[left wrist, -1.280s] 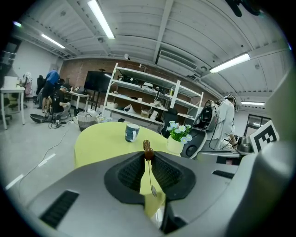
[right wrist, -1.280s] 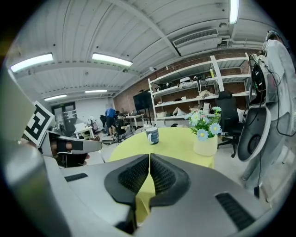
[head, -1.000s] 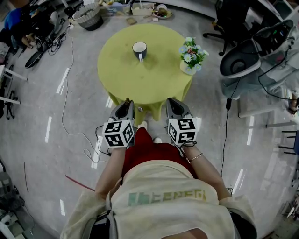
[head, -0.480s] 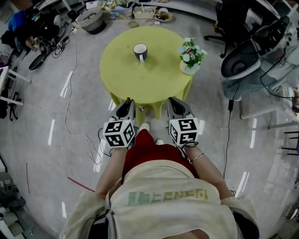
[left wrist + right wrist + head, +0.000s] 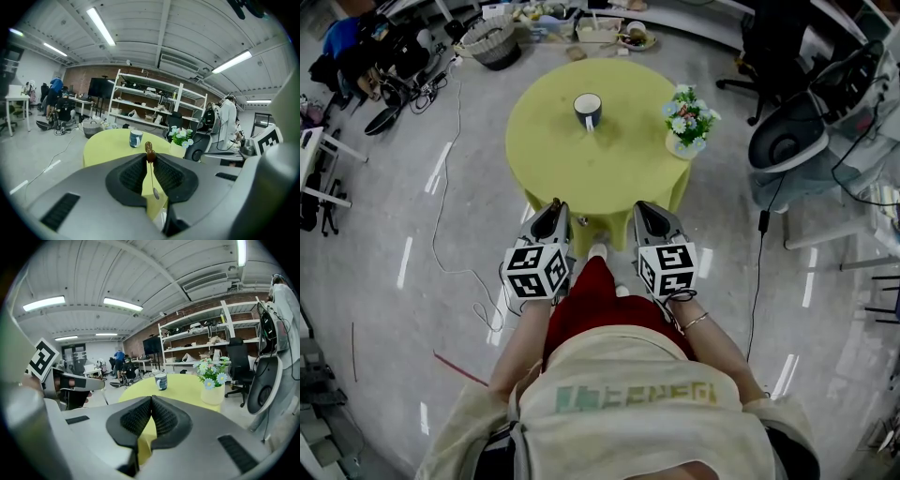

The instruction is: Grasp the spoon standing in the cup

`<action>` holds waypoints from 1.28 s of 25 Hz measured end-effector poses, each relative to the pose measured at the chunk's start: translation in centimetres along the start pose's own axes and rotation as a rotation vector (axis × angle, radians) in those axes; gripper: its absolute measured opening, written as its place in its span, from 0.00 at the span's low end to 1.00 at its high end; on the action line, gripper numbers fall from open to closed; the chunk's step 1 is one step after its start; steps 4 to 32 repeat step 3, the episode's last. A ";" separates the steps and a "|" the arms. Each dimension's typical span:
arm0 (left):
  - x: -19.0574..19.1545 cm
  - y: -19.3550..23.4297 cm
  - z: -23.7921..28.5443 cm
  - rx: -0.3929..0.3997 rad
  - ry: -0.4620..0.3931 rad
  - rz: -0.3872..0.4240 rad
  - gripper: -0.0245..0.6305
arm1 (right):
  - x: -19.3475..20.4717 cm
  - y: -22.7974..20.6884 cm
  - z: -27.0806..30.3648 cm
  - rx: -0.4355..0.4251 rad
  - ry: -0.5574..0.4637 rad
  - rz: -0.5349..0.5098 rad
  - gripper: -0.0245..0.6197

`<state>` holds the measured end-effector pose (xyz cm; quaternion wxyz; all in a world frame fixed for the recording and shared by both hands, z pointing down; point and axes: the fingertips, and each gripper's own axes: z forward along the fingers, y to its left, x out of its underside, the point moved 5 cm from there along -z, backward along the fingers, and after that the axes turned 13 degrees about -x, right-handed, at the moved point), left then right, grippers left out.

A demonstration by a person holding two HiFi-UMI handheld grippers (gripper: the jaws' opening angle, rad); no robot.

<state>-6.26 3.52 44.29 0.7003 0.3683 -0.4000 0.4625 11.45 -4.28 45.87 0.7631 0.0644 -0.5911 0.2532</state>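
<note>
A dark blue cup (image 5: 588, 109) with a white inside stands on the round yellow table (image 5: 581, 173); no spoon shows in it. It also appears as the cup (image 5: 136, 138) and the cup (image 5: 161, 381), far ahead of both grippers. My left gripper (image 5: 554, 206) is shut on a small spoon (image 5: 150, 151): the brown handle end pokes up between the jaws and the metal bowl hangs below. The left gripper (image 5: 150, 157) hovers short of the table's near edge. My right gripper (image 5: 641, 206), beside it, is shut with nothing in it, as the right gripper (image 5: 151, 398) confirms.
A white pot of flowers (image 5: 689, 122) stands at the table's right edge. An office chair (image 5: 787, 141) sits to the right, a basket (image 5: 487, 39) beyond the table, cables (image 5: 441, 234) on the floor at left. Shelving (image 5: 154, 103) lines the back wall.
The table and cup have slid slightly down and right in the head view, as the person steps nearer. Both grippers keep their pose, the spoon still in the left one.
</note>
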 end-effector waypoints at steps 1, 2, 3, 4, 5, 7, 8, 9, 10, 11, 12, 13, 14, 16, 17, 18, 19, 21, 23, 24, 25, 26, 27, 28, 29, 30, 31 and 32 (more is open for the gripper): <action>-0.3 0.2 0.4 -0.003 -0.002 -0.002 0.12 | -0.2 -0.2 0.4 -0.004 -0.001 -0.002 0.09; -0.6 0.3 0.7 -0.005 -0.004 -0.003 0.12 | -0.5 -0.4 0.7 -0.007 -0.001 -0.004 0.09; -0.9 0.5 1.1 -0.008 -0.007 -0.004 0.13 | -0.7 -0.6 1.1 -0.010 -0.002 -0.006 0.09; -0.9 0.5 1.1 -0.008 -0.007 -0.004 0.13 | -0.7 -0.6 1.1 -0.010 -0.002 -0.006 0.09; -0.9 0.5 1.1 -0.008 -0.007 -0.004 0.13 | -0.7 -0.6 1.1 -0.010 -0.002 -0.006 0.09; -0.9 0.5 1.1 -0.008 -0.007 -0.004 0.13 | -0.7 -0.6 1.1 -0.010 -0.002 -0.006 0.09; -0.9 0.5 1.1 -0.008 -0.007 -0.004 0.13 | -0.7 -0.6 1.1 -0.010 -0.002 -0.006 0.09; -0.9 0.5 1.1 -0.008 -0.007 -0.004 0.13 | -0.7 -0.6 1.1 -0.010 -0.002 -0.006 0.09; -0.9 0.5 1.1 -0.008 -0.007 -0.004 0.13 | -0.7 -0.6 1.1 -0.010 -0.002 -0.006 0.09; -0.9 0.5 1.1 -0.008 -0.007 -0.004 0.13 | -0.7 -0.6 1.1 -0.010 -0.002 -0.006 0.09; -0.9 0.5 1.1 -0.008 -0.007 -0.004 0.13 | -0.7 -0.6 1.1 -0.010 -0.002 -0.006 0.09; -0.9 0.5 1.1 -0.008 -0.007 -0.004 0.13 | -0.7 -0.6 1.1 -0.010 -0.002 -0.006 0.09; -0.9 0.5 1.1 -0.008 -0.007 -0.004 0.13 | -0.7 -0.6 1.1 -0.010 -0.002 -0.006 0.09; -0.9 0.5 1.1 -0.008 -0.007 -0.004 0.13 | -0.7 -0.6 1.1 -0.010 -0.002 -0.006 0.09; -0.9 0.5 1.1 -0.008 -0.007 -0.004 0.13 | -0.7 -0.6 1.1 -0.010 -0.002 -0.006 0.09; -0.9 0.5 1.1 -0.008 -0.007 -0.004 0.13 | -0.7 -0.6 1.1 -0.010 -0.002 -0.006 0.09; -0.9 0.5 1.1 -0.008 -0.007 -0.004 0.13 | -0.7 -0.6 1.1 -0.010 -0.002 -0.006 0.09; -0.9 0.5 1.1 -0.008 -0.007 -0.004 0.13 | -0.7 -0.6 1.1 -0.010 -0.002 -0.006 0.09; -0.9 0.5 1.1 -0.008 -0.007 -0.004 0.13 | -0.7 -0.6 1.1 -0.010 -0.002 -0.006 0.09; -0.9 0.5 1.1 -0.008 -0.007 -0.004 0.13 | -0.7 -0.6 1.1 -0.010 -0.002 -0.006 0.09; -0.9 0.5 1.1 -0.008 -0.007 -0.004 0.13 | -0.7 -0.6 1.1 -0.010 -0.002 -0.006 0.09; -0.9 0.5 1.1 -0.008 -0.007 -0.004 0.13 | -0.7 -0.6 1.1 -0.010 -0.002 -0.006 0.09; -0.9 0.5 1.1 -0.008 -0.007 -0.004 0.13 | -0.7 -0.6 1.1 -0.010 -0.002 -0.006 0.09; -0.9 0.5 1.1 -0.008 -0.007 -0.004 0.13 | -0.7 -0.6 1.1 -0.010 -0.002 -0.006 0.09; -0.9 0.5 1.1 -0.008 -0.007 -0.004 0.13 | -0.7 -0.6 1.1 -0.010 -0.002 -0.006 0.09; -0.9 0.5 1.1 -0.008 -0.007 -0.004 0.13 | -0.7 -0.6 1.1 -0.010 -0.002 -0.006 0.09; -0.9 0.5 1.1 -0.008 -0.007 -0.004 0.13 | -0.7 -0.6 1.1 -0.010 -0.002 -0.006 0.09; -0.9 0.5 1.1 -0.008 -0.007 -0.004 0.13 | -0.7 -0.6 1.1 -0.010 -0.002 -0.006 0.09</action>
